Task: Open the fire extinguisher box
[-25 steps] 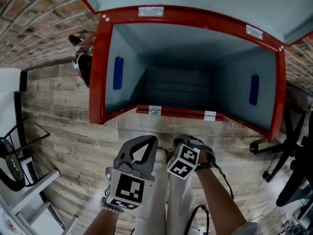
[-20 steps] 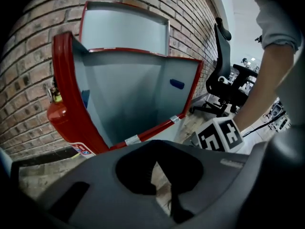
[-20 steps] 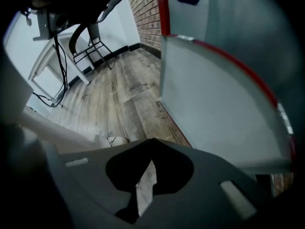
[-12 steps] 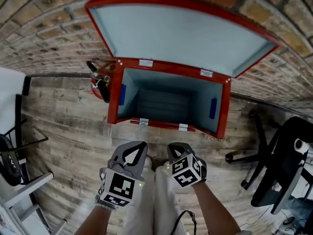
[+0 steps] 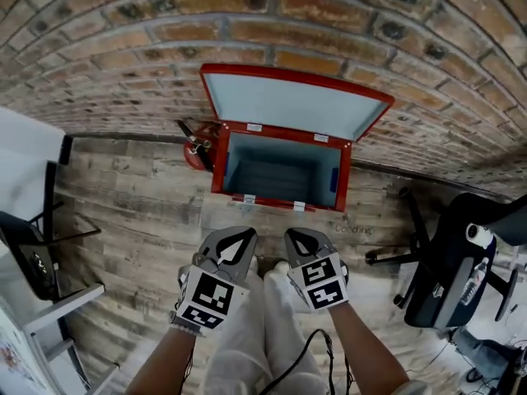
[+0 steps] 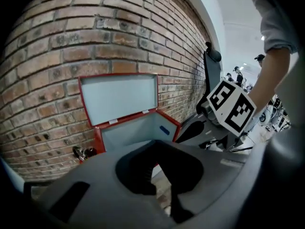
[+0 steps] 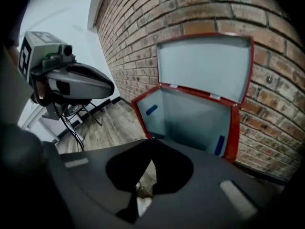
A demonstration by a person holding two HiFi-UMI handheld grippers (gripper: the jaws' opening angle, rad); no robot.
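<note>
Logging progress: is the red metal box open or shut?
Open: the red metal box has its lid swung up by the brick wall, interior exposed.

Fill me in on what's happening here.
A person holds a gripper in each hand. The left gripper and right gripper are both shut and empty, apart from the red fire extinguisher box by the brick wall. Its lid is up against the wall; nothing shows inside. An extinguisher sits beside the box.

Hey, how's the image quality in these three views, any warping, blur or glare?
Head view: fisheye bows the brick wall into arcs, box sharp. Left gripper view: black corners, highlights blown upper right. Right gripper view: black corners, right gripper close-up soft and dark.
</note>
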